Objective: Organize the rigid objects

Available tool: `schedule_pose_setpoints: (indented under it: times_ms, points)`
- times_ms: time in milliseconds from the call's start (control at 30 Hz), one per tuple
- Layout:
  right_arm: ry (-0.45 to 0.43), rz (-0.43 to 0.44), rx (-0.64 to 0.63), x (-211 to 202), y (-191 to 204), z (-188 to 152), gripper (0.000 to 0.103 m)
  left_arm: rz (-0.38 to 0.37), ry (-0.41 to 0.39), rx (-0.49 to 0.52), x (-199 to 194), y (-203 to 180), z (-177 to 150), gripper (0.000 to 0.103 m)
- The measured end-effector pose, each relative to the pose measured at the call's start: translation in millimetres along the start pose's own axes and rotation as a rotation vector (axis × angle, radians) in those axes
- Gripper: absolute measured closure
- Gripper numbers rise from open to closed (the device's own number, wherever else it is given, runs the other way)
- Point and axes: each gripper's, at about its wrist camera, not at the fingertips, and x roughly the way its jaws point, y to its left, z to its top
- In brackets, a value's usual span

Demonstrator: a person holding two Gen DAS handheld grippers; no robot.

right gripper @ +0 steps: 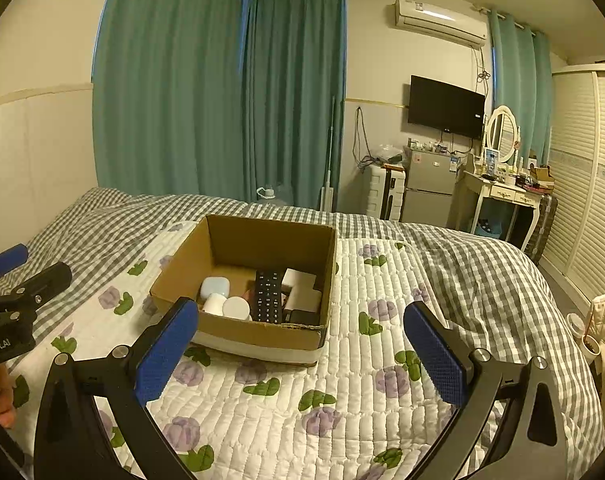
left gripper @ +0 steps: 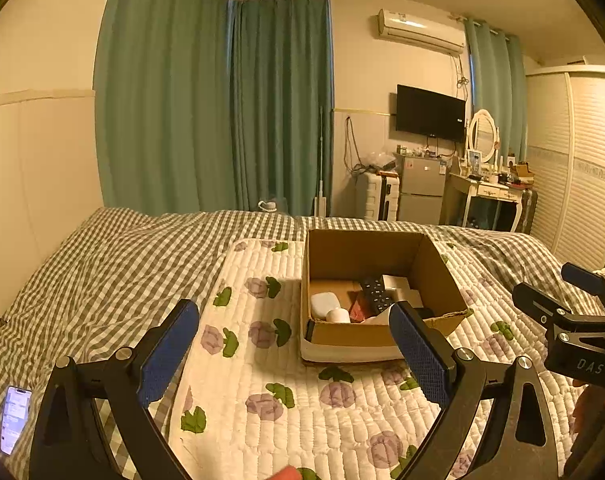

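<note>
An open cardboard box (left gripper: 354, 338) (right gripper: 174, 280) sits on a white floral quilted mat (left gripper: 286, 400) (right gripper: 342, 380) on the bed. Inside lie a black remote (left gripper: 376, 294) (right gripper: 268, 296), a pale rounded case (left gripper: 324, 304) (right gripper: 215, 287), white round jars (left gripper: 338, 315) (right gripper: 236, 307), white boxes (right gripper: 300, 288) and a reddish item (left gripper: 358, 308). My left gripper (left gripper: 294, 320) hovers open and empty just before the box. My right gripper (right gripper: 302, 320) is open and empty too, held in front of the box. Each gripper shows at the edge of the other's view.
A lit phone (left gripper: 13, 418) lies on the checked bedspread (left gripper: 102, 264) at the left. Beyond the bed are green curtains (right gripper: 222, 100), a suitcase (right gripper: 386, 192), a small fridge (right gripper: 428, 186), a dressing table (right gripper: 502, 196) and a wardrobe (right gripper: 586, 168). A person's fingers show at the frame edges.
</note>
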Motion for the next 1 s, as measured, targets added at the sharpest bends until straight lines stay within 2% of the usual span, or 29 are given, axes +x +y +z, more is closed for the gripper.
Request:
schedule_pose_setpoints:
  times_ms: [500,1000]
  points:
    - [0.006,-0.013,0.002,-0.1,0.6,-1.2,0.000,-0.010,0.006,0.027,1.8,-3.6,-0.5,0.005]
    - [0.016,-0.014,-0.009,4.2,-0.4,-3.1,0.000,-0.010,0.019,0.004,5.8,0.7,0.7,0.005]
